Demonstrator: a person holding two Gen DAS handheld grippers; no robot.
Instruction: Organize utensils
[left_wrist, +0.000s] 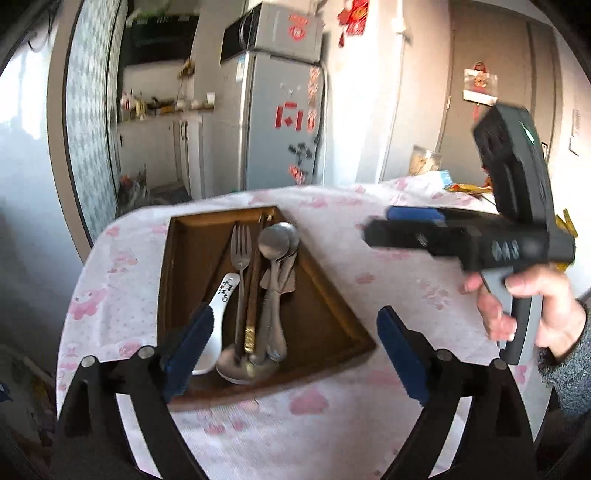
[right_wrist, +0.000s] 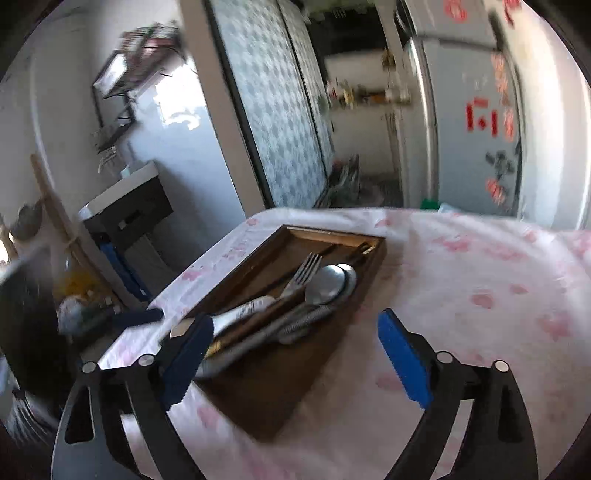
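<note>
The left tongs (left_wrist: 291, 339) stand spread wide over the wooden tray (left_wrist: 325, 314), nothing pinched between their blue pads. The tray lies near the table's (left_wrist: 332, 424) far left corner on a pink-flowered cloth, holding a white ceramic spoon (left_wrist: 216, 314), 1 fork (left_wrist: 240, 247), chopsticks (left_wrist: 253, 295) and steel spoons (left_wrist: 277, 240). The right tongs (right_wrist: 295, 354), held in a hand (left_wrist: 532, 310), are likewise spread and empty
</note>
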